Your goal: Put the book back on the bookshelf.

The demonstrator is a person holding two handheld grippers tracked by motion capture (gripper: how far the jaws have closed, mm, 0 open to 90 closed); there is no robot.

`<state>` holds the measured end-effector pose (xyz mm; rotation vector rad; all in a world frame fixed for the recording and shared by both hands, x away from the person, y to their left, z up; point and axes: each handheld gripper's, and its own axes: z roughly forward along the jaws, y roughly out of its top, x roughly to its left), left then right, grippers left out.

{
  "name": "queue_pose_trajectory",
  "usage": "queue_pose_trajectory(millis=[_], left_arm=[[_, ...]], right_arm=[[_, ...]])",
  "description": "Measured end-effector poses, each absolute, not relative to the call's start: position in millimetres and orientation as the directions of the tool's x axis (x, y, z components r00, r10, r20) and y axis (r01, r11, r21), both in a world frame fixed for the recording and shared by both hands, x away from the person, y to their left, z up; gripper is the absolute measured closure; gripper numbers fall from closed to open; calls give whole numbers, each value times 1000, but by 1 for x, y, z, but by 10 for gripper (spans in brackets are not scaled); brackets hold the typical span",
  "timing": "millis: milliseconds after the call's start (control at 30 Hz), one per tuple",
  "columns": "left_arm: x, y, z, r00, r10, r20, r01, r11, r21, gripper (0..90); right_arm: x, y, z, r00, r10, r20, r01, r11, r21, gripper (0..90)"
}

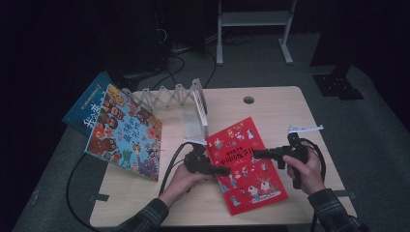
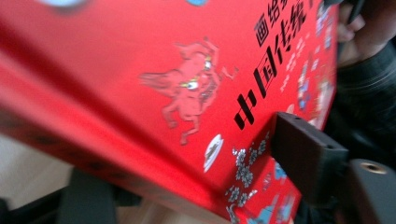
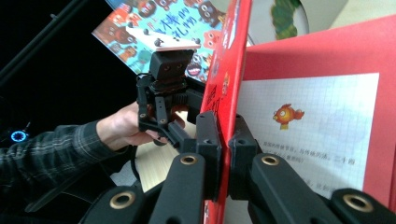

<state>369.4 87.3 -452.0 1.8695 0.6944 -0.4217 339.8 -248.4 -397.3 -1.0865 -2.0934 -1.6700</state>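
red book [image 1: 246, 164]: glossy smooth cover, matt paper page inside | table [image 1: 270, 104]: pale wood-look top, smooth | grippers' jaws [image 3: 219, 140]: matt black plastic, brass-coloured metal pins | rack [image 1: 179, 96]: white plastic | sleeve [image 1: 333, 208]: checked cloth

High view dim, surroundings near black; bench [image 1: 270, 104] lit from above. Left gripper view: red book cover [image 2: 140, 60] blurred, soft near edges.

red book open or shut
Open: the right gripper pinches the red book's cover edge, lifted off a white inner page with a fish drawing.
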Motion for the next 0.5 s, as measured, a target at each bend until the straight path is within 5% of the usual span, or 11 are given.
queue_pose_trajectory(millis=[167, 500], left_arm=[[369, 94, -438, 795, 260, -549, 605, -253, 755, 451], [360, 106, -409, 858, 227, -461, 503, -183, 845, 699]], right_arm=[[337, -250, -392, -716, 379, 587, 648, 48, 760, 850], [335, -245, -392, -767, 482, 424, 541, 132, 830, 653]])
